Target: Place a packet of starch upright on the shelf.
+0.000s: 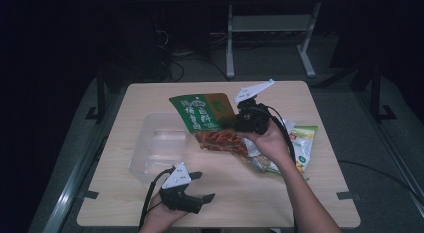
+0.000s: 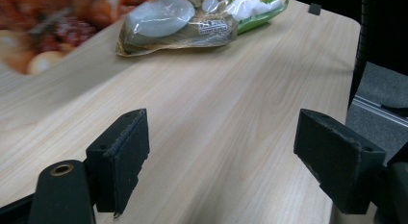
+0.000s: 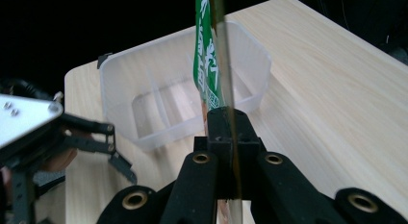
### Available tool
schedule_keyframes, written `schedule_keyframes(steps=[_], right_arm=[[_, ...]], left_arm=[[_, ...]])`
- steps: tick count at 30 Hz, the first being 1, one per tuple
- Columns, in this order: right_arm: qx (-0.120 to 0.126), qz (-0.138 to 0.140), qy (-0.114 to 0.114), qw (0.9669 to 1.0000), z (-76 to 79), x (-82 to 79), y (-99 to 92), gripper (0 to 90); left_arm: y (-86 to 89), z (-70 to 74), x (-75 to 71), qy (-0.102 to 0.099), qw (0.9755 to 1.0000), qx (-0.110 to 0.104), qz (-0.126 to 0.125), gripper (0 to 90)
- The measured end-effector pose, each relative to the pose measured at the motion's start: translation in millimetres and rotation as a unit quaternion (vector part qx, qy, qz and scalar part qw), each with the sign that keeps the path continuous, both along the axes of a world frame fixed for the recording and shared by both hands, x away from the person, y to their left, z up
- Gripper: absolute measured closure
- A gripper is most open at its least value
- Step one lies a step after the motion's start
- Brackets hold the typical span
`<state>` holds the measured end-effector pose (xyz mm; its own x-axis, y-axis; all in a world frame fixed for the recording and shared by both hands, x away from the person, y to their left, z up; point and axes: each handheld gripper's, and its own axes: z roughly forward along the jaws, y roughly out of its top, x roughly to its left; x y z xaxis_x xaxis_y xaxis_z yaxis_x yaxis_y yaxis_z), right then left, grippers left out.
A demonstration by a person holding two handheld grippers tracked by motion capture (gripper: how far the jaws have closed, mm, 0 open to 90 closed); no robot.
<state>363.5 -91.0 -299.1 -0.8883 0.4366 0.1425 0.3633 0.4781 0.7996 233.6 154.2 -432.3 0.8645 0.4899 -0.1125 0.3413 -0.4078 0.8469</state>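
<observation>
Snack bag [image 1: 202,112] in green, with big writing on it, hangs in the air over the middle of the wooden table [image 1: 225,193], just above the edge of a see-through plastic box [image 1: 150,153]. The right gripper [image 1: 234,122] has its two black jaws squeezed tight together on the edge of this bag, and a hand [image 1: 272,140] holds that gripper up. In the right gripper view the bag [image 3: 208,60] is seen from its thin edge, standing up straight out of the closed jaws, with the clear box [image 3: 183,89] behind it on the table. The box has low walls inside that split it into parts. Under the held bag in the high view there is a red and orange food pack [image 1: 220,141], and it touches a pile of other packs [image 1: 300,145] lying on the right side of the table. One of those packs has a green edge. The left gripper [image 1: 204,186] sits low near the front edge of the table, well apart from the bag. Its jaws stand wide apart with nothing between them. In the left gripper view its pads [image 2: 120,161] hang over bare wood, and a brown pack with a pale round thing inside [image 2: 173,22] lies farther off
</observation>
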Motion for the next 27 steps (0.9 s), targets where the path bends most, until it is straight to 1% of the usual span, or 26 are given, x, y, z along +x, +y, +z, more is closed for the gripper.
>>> schedule_keyframes(steps=[1, 2, 4, 5, 6, 7, 9, 12, 13, 14, 16, 18, 20, 21, 22, 23, 24, 25, 26, 27], right_arm=[[0.000, 0.000, 0.000, 1.0000, 0.0, 0.0, 0.0, 89.4], [-0.003, 0.003, -0.002, 1.0000, 2.5, 4.0, 9.2, 89.4], [-0.007, 0.007, -0.008, 0.9999, 4.7, 7.2, 16.1, 89.4], [-0.007, 0.007, -0.008, 0.9999, 4.7, 7.2, 16.1, 89.4], [-0.005, 0.009, -0.005, 0.9999, 7.7, 10.5, 24.3, 89.4], [-0.005, 0.009, -0.005, 0.9999, 7.7, 10.5, 24.3, 89.4], [-0.011, 0.015, -0.011, 0.9998, 10.3, 17.4, 35.4, 89.4], [-0.007, 0.016, -0.013, 0.9998, 11.6, 24.2, 44.2, 89.4], [-0.007, 0.016, -0.013, 0.9998, 11.6, 24.2, 44.2, 89.4], [-0.006, 0.015, -0.012, 0.9998, 12.3, 26.2, 47.0, 89.4], [-0.002, 0.017, -0.012, 0.9998, 14.8, 33.8, 56.9, 89.4], [-0.003, 0.018, -0.014, 0.9997, 15.5, 35.8, 59.1, 89.4], [0.004, 0.017, -0.012, 0.9998, 17.5, 43.1, 69.9, 89.4], [0.004, 0.017, -0.012, 0.9998, 17.5, 43.1, 69.9, 89.4], [0.003, 0.017, -0.013, 0.9998, 18.4, 46.4, 76.1, 89.4], [0.003, 0.017, -0.013, 0.9998, 18.4, 46.4, 76.1, 89.4], [0.002, 0.015, -0.016, 0.9998, 18.6, 50.7, 83.7, 89.4], [0.002, 0.015, -0.016, 0.9998, 18.6, 50.7, 83.7, 89.4], [0.005, 0.015, -0.012, 0.9998, 19.0, 52.6, 88.8, 89.4], [0.005, 0.014, -0.016, 0.9998, 18.5, 54.5, 92.3, 89.4]], left_arm=[[0.0, 0.0, 0.0, 0.000, 1.0000, 0.000, 0.000, 19.6], [0.3, 0.2, -0.5, 0.001, 1.0000, -0.003, 0.001, 19.6], [1.5, 1.1, -0.5, 0.000, 1.0000, -0.003, 0.002, 19.6], [1.5, 1.1, -0.5, 0.000, 1.0000, -0.003, 0.002, 19.6], [1.9, 0.9, -1.2, 0.001, 0.9999, -0.008, 0.008, 19.6], [1.9, 0.9, -1.2, 0.001, 0.9999, -0.008, 0.008, 19.6], [3.0, 1.7, -1.7, -0.001, 0.9999, -0.006, 0.009, 19.6], [4.2, 2.0, -2.2, -0.001, 0.9999, -0.006, 0.012, 19.6], [4.6, 2.0, -2.0, -0.002, 0.9999, -0.005, 0.012, 19.6], [4.9, 1.8, -2.2, -0.002, 0.9999, -0.009, 0.013, 19.6], [6.1, 2.0, -1.9, 0.000, 0.9999, -0.004, 0.013, 19.6], [6.0, 1.8, -1.5, 0.000, 0.9999, -0.001, 0.011, 19.6], [4.5, 0.5, -1.8, -0.001, 0.9999, -0.007, 0.012, 19.6], [4.5, 0.5, -1.8, -0.001, 0.9999, -0.007, 0.012, 19.6], [5.3, 0.7, -1.6, -0.003, 1.0000, 0.001, 0.008, 19.6], [5.3, 0.7, -1.6, -0.003, 1.0000, 0.001, 0.008, 19.6], [5.1, 0.5, -2.1, -0.001, 1.0000, 0.001, 0.010, 19.6], [5.1, 0.5, -2.1, -0.001, 1.0000, 0.001, 0.010, 19.6], [5.1, 0.3, -2.2, 0.000, 0.9999, 0.000, 0.010, 19.6], [5.2, 0.1, -2.2, -0.001, 0.9999, -0.002, 0.011, 19.6]])
